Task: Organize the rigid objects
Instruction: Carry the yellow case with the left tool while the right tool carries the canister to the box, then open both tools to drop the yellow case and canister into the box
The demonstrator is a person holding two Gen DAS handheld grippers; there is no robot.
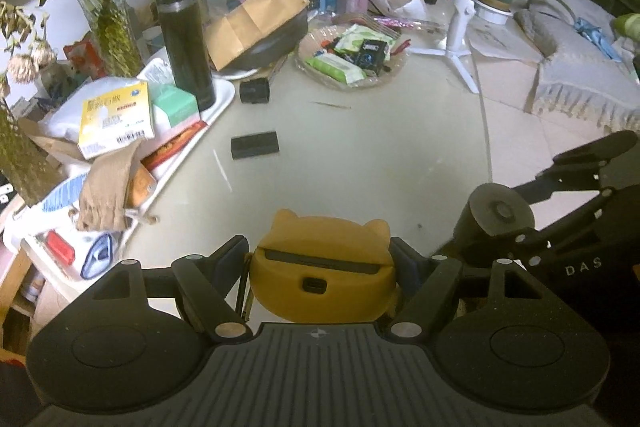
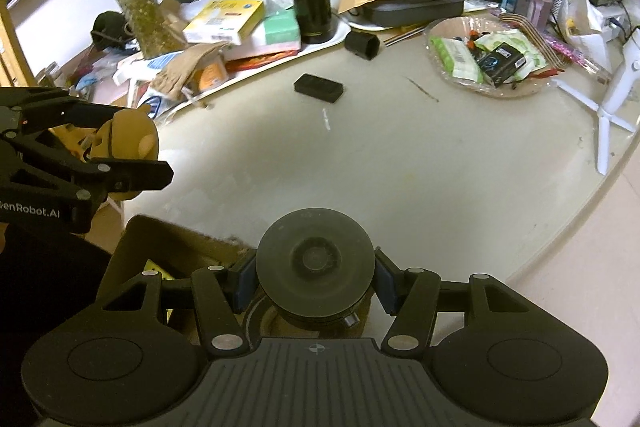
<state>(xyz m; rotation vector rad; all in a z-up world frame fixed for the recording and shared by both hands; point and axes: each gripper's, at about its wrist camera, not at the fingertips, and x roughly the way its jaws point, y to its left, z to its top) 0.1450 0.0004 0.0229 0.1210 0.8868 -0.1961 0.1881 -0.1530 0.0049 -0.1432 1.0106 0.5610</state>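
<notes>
Our left gripper (image 1: 322,269) is clenched on one yellow cat-eared case (image 1: 324,267), its two blue-padded fingers (image 1: 230,261) pressing the case's left and right sides, held low at six o'clock over the counter (image 1: 360,155). Our right gripper (image 2: 316,277) grips one dark round disc-shaped object (image 2: 315,257) between its two fingers, also at six o'clock above the counter's near edge; in the left wrist view that disc sits at four o'clock. Further out, we count one flat black block (image 1: 255,145) lying alone at about eleven o'clock and one smaller black box (image 1: 254,91) beyond it, the two well apart. One tall black flask (image 1: 184,39) stands upright on a white tray (image 1: 222,99) at ten o'clock. One clear dish (image 1: 316,71) of packets sits at twelve o'clock, and one white tripod stand (image 1: 458,35) at one o'clock.
</notes>
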